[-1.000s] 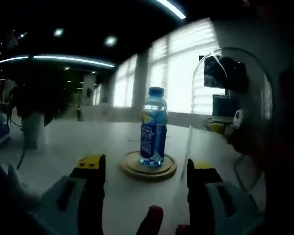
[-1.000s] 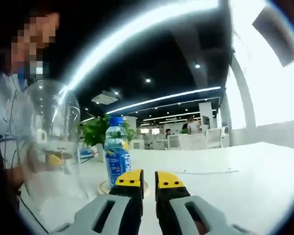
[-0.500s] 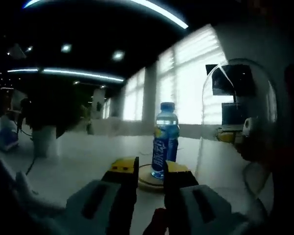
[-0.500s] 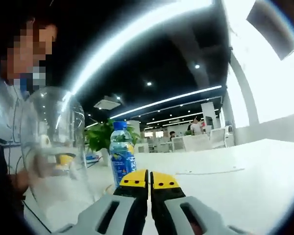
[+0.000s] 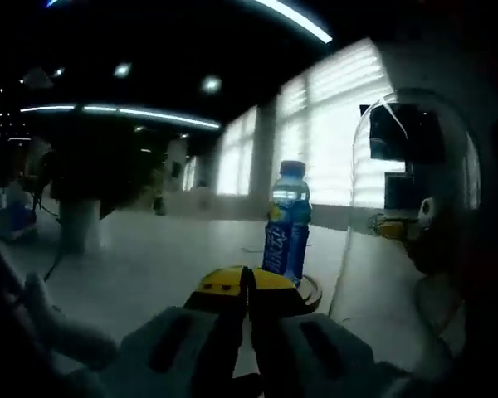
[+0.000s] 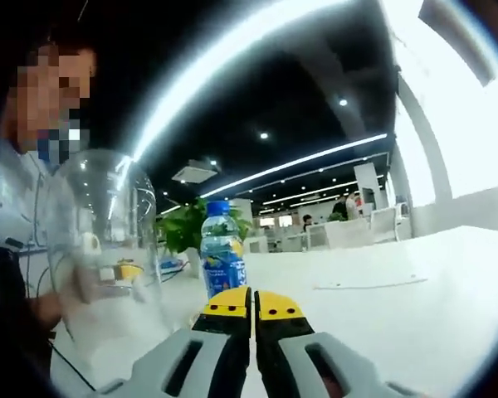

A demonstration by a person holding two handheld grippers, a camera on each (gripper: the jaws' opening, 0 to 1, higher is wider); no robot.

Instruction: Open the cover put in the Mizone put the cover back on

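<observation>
The Mizone (image 5: 288, 222) stands upright on a round wooden base (image 5: 310, 289) on the white desk (image 5: 141, 257), its long axis vertical and its blue cap on. In the left gripper view it rises just beyond and a little right of the left tongs (image 5: 247, 282), whose yellow tips are pressed together on nothing. In the right gripper view the bottle (image 6: 223, 257) stands just past and slightly left of the right tongs (image 6: 253, 300), also closed and empty. The clear dome cover (image 5: 415, 207) is off the base, to the right of the bottle in the left gripper view and to its left in the right gripper view (image 6: 108, 249); what holds it cannot be told from these views (a yellow-tipped part shows through the glass, too blurred to name). So the bottle seems already placed, and the remaining step is likely setting the dome back over it, straight down along the bottle's axis. Which tongs are nearer to the cover is hard to judge. The desk is smooth and pale; the room is an open office with strip lights, bright windows, a plant (image 6: 187, 232) and distant chairs.
</observation>
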